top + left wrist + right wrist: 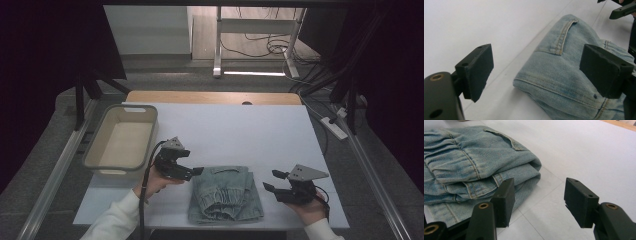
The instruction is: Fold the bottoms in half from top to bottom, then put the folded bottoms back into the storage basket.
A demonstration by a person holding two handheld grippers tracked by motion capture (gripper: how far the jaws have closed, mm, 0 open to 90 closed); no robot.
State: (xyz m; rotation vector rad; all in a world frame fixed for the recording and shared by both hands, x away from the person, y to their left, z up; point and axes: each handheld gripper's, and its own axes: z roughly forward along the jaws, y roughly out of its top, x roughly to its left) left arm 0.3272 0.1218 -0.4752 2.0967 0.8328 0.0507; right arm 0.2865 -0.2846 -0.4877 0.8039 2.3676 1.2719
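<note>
We see the folded jeans point(225, 194) lying near the front edge of the white table point(240, 130), between our two grippers. Their front hem nearly meets that edge, and in the left gripper view the far side of the denim point(564, 75) is cut off by the frame and partly covered by one black jaw. How many layers the fold has is hard to make out. Bare tabletop spreads behind the jeans up to the far wooden edge, and the beige plastic tub point(122, 142) sits at the left edge. Our left gripper point(192, 169) hovers at the jeans' left back corner, jaws apart, not pressing on cloth. Our right gripper point(274, 181) waits just beside the right side, jaws spread, empty.
</note>
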